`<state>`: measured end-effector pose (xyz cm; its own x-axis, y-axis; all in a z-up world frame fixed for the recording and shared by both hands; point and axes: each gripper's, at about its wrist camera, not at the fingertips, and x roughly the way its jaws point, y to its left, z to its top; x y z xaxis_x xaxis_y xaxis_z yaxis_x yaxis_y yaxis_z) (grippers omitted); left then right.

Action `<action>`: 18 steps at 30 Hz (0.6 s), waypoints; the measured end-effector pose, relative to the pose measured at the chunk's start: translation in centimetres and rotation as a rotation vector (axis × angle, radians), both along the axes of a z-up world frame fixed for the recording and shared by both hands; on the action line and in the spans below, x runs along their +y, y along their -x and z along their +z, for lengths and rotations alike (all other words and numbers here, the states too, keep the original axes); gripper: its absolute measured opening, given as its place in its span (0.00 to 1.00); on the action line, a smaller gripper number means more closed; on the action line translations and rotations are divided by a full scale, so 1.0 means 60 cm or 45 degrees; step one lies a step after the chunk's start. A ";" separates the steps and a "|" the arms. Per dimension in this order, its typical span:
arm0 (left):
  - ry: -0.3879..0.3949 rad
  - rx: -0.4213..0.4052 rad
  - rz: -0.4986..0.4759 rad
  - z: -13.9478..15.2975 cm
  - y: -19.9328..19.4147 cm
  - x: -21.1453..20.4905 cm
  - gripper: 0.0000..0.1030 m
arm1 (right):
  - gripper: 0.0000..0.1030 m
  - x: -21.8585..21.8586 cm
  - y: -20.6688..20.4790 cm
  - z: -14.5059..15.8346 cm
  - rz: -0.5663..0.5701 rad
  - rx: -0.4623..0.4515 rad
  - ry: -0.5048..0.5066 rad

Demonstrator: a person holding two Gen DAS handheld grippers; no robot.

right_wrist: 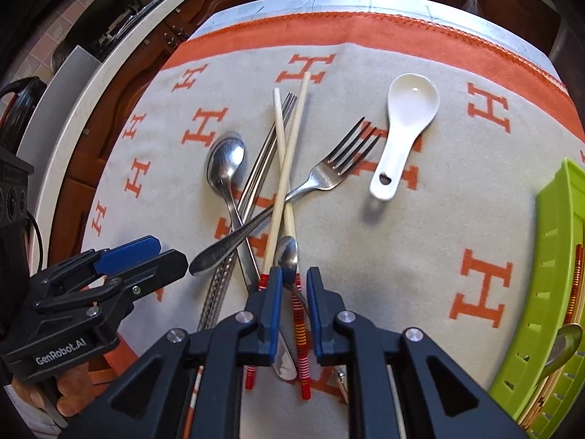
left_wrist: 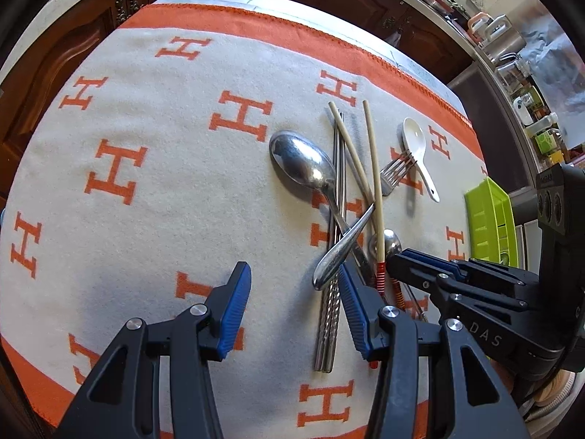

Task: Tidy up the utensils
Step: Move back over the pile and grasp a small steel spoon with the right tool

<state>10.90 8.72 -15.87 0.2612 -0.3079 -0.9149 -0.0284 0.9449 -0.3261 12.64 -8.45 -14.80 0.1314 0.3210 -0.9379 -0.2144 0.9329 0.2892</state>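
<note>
Right wrist view is showing a small steel spoon [right_wrist: 287, 256] lying in the utensil pile on the orange-lettered cloth [right_wrist: 420, 256], with the right gripper [right_wrist: 294, 289] straddling its handle and a red-banded chopstick [right_wrist: 298, 333], jaws narrow but apparently not yet pinching, likely lining up a pick for the green tray [right_wrist: 555, 226]. The left gripper [left_wrist: 292, 292] is hovering half-open and empty, its right finger just beside the metal chopsticks [left_wrist: 329, 314].

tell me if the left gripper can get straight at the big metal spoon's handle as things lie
Probably not cleanly. The left gripper hangs open over the pile, but the fork lies across the big metal spoon handle, with the metal chopsticks alongside it. Its bowl lies free.
</note>
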 end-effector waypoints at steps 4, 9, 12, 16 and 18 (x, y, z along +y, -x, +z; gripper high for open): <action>0.009 0.013 0.009 -0.004 0.001 0.002 0.46 | 0.13 0.007 0.008 0.001 0.047 -0.027 0.022; 0.009 0.010 -0.002 -0.003 -0.001 -0.008 0.46 | 0.04 0.004 0.016 0.005 0.069 -0.062 0.012; 0.010 0.007 -0.018 -0.001 -0.004 -0.017 0.46 | 0.02 0.001 0.024 0.017 0.084 -0.126 0.032; 0.014 -0.001 -0.034 0.005 -0.008 -0.029 0.46 | 0.01 -0.016 0.026 0.025 0.057 -0.144 0.000; 0.016 -0.007 -0.048 0.008 -0.011 -0.038 0.46 | 0.01 -0.026 0.028 0.028 0.039 -0.159 0.003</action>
